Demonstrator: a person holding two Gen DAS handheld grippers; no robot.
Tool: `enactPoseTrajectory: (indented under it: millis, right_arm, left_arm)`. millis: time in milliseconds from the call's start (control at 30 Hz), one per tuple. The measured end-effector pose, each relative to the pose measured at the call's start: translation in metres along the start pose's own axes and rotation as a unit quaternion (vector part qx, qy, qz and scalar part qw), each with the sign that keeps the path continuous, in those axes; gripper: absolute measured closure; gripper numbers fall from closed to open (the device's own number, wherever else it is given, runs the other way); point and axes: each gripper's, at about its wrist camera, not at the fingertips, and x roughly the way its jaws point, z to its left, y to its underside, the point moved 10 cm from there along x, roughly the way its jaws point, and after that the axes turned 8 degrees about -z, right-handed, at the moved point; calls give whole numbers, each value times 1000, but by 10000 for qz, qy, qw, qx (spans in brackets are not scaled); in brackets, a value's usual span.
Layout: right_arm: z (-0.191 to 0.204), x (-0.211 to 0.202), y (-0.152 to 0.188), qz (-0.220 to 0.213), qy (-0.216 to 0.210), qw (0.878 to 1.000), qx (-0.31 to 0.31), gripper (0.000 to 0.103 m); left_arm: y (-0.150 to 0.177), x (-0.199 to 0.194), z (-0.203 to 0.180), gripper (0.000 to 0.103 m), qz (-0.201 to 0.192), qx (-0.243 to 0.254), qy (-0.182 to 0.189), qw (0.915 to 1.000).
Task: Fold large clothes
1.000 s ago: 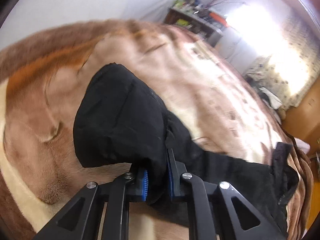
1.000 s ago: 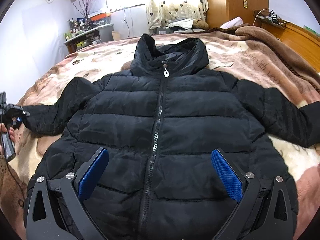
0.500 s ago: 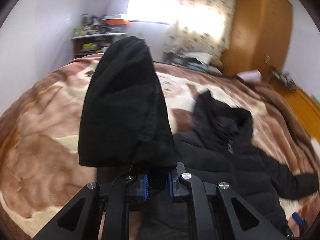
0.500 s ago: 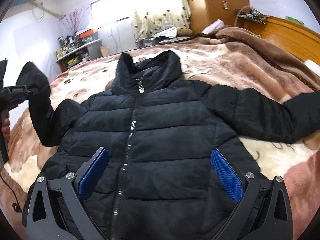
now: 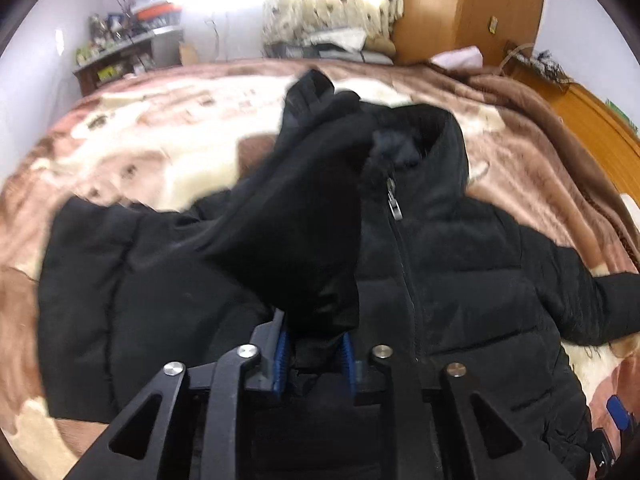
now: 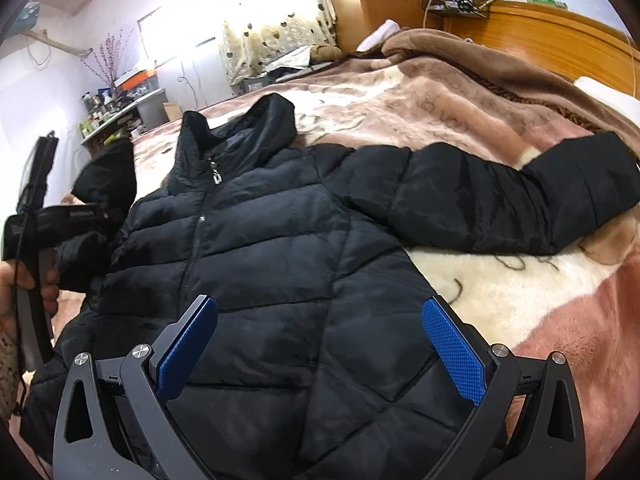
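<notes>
Over the bed (image 6: 500,280), a black jacket (image 6: 280,260) is laid flat; its sleeve (image 5: 296,240) sits between the opening left hand-held gripper (image 5: 314,354); the right hand-held gripper (image 6: 316,344) is held wide open, empty.

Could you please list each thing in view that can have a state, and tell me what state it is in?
Jacket: front up on the blanket, zipped.
Near sleeve: lifted over the chest, cuff between the pads.
Far sleeve: stretched flat.
Left gripper: jaws opening, sleeve between them.
Right gripper: wide open, empty.
</notes>
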Motion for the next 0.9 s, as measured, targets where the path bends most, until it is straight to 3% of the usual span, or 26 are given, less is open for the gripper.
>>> enactPoseTrajectory:
  millis: [33, 100, 167, 300, 400, 467, 533, 600, 733, 900]
  right_arm:
    - [-1, 1, 1, 17, 7, 10000, -3, 1]
    - [-2, 5, 3, 66, 8, 10000, -16, 1]
    - [0, 8, 4, 92, -9, 10000, -29, 1]
    - [12, 21, 1, 183, -44, 9997, -184, 1]
    - [29, 36, -6, 285, -13, 9982, -524, 1]
    - [47, 45, -13, 273, -194, 9966, -750, 1]
    - [67, 53, -19, 266, -378, 9949, -895, 1]
    - [93, 66, -23, 285, -666, 9924, -993, 1]
    - [129, 100, -26, 449, -1083, 9903, -747, 1]
    - [164, 136, -25, 584, -1310, 9876, -643, 13]
  left_arm:
    - [4, 6, -3, 74, 103, 38, 71, 9999]
    - [17, 16, -8, 57, 403, 40, 265, 9988]
    - [28, 20, -15, 54, 606, 44, 543, 9967]
    - [28, 1, -14, 49, 386, 249, 686, 9966]
    - [26, -30, 0, 33, 260, -8, 916, 9955]
    - [25, -58, 16, 33, 202, -156, 1061, 9940]
    - [21, -79, 32, 32, 44, -150, 922, 9956]
    - [22, -105, 59, 22, -85, -196, 581, 9981]
    - [24, -138, 107, 20, -121, -605, 227, 9978]
    - [27, -158, 156, 19, -179, -753, -283, 9966]
